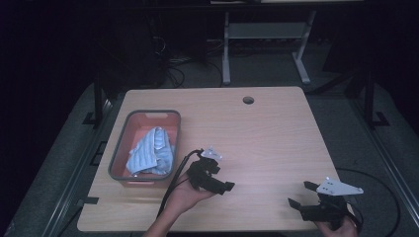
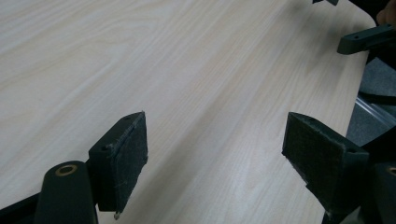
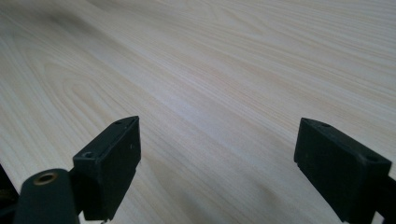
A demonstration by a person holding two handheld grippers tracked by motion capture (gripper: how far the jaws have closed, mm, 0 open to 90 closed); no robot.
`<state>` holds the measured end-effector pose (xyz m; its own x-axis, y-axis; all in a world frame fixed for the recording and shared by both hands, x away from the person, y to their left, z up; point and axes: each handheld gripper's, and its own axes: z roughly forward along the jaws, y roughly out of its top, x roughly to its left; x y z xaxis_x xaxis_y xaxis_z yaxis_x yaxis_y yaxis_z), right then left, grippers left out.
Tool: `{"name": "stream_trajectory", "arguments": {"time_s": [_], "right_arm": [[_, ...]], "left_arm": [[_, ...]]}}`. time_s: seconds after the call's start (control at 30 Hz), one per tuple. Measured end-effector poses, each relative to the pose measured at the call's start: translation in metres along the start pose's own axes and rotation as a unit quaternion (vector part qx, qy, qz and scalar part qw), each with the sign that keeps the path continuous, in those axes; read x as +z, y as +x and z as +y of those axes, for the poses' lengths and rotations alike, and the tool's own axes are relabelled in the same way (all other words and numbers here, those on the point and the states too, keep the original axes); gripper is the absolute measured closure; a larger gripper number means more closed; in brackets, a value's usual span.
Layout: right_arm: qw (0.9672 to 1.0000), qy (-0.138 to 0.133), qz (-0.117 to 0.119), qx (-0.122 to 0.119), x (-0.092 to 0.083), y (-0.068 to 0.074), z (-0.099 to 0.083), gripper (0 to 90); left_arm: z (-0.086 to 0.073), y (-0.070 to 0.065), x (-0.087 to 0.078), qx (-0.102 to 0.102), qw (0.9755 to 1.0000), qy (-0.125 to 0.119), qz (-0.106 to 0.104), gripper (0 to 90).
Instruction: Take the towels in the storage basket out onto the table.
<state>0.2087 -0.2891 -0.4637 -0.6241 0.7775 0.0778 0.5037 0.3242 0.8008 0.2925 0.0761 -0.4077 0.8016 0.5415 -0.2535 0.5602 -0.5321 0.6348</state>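
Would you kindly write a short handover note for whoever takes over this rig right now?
Left hand-held gripper: open, holding nothing, low over the table just right of the bin.
Right hand-held gripper: open, holding nothing, near the table's front right corner.
Things: the blue striped cloth lies crumpled inside the grey-rimmed bin at the table's left.
Done: the cloth appears to be stowed in the bin; both hand-held grippers are apart from it.
Left: probably nothing beyond checking that the cloth sits fully inside; from the high view it seems to.
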Motion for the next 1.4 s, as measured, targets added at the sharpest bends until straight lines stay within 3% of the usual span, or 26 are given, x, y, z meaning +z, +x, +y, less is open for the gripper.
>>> {"name": "stream_trajectory", "arguments": {"time_s": [0.23, 0.27, 0.3, 0.77, 1.1, 1.4], "right_arm": [[1.0, 0.003, 0.001, -0.005, 0.001, 0.001, 0.0, 14.1], [1.0, 0.002, 0.0, -0.006, 0.001, 0.002, 0.001, 14.1], [1.0, 0.001, 0.0, -0.006, 0.0, 0.002, 0.001, 14.2], [1.0, 0.004, 0.0, -0.003, 0.0, 0.001, 0.0, 14.2], [1.0, 0.0, -0.004, -0.004, -0.003, -0.003, 0.0, 14.1], [1.0, 0.0, -0.006, 0.004, -0.004, -0.005, -0.001, 14.2]], "left_arm": [[0.01, 0.01, -0.011, 0.013, 0.9997, 0.017, 0.01, 22.0], [0.011, 0.011, -0.012, 0.007, 0.9999, 0.012, 0.008, 22.0], [0.013, 0.012, -0.015, 0.015, 0.9997, 0.02, 0.009, 22.1], [0.035, 0.031, -0.041, 0.023, 0.9991, 0.028, 0.021, 23.1], [0.04, 0.049, -0.059, 0.007, 0.9991, 0.026, 0.032, 23.0], [0.038, 0.067, -0.075, -0.01, 0.9976, 0.029, 0.062, 23.2]]}}
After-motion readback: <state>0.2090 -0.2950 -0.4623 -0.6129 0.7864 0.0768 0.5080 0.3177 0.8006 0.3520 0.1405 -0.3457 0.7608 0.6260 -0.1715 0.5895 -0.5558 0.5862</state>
